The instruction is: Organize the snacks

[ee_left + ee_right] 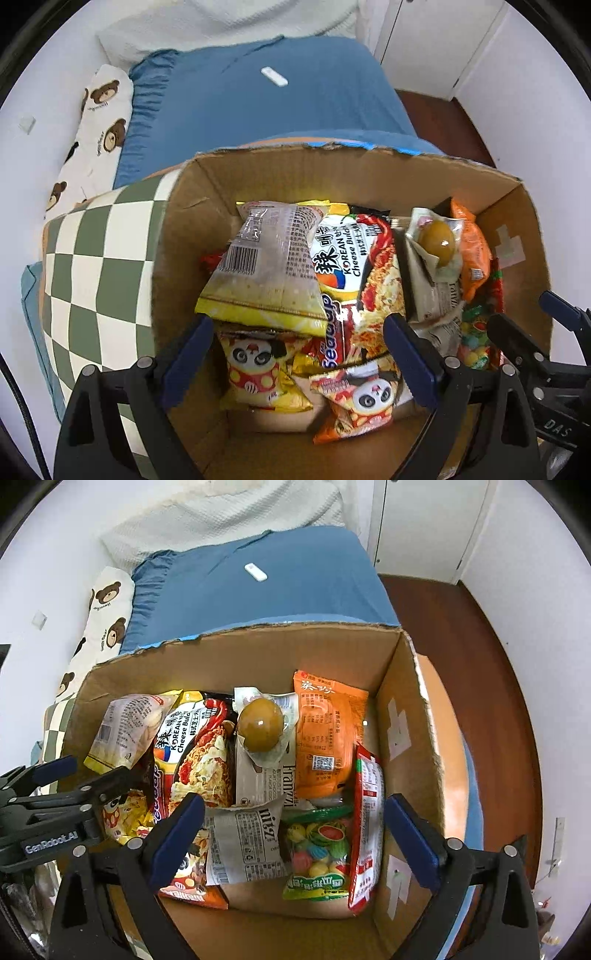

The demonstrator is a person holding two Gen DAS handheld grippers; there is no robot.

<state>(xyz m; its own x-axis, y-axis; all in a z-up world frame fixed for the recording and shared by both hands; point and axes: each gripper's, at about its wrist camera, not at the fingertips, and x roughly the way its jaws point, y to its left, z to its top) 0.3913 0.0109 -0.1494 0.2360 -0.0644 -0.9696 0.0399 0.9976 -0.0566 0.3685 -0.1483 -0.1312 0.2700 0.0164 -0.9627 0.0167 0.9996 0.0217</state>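
**Snack packets filed in a cardboard box, both claws idle above it**

The cardboard box (410, 716) sits on the bed (295, 583), its top open so packets can be reached from above. Inside, the noodle packet (199, 749), egg pouch (260, 729) and orange packet (328, 734) lean side by side, apparently filed on edge so their faces show. The candy bag (319, 853) lies in front of them, and the panda snack bags (255, 373) lie at the left. The left claw (295, 354) and right claw (295, 834) hover over the contents, each spread wide with nothing between its fingers, presumably poised to select a packet
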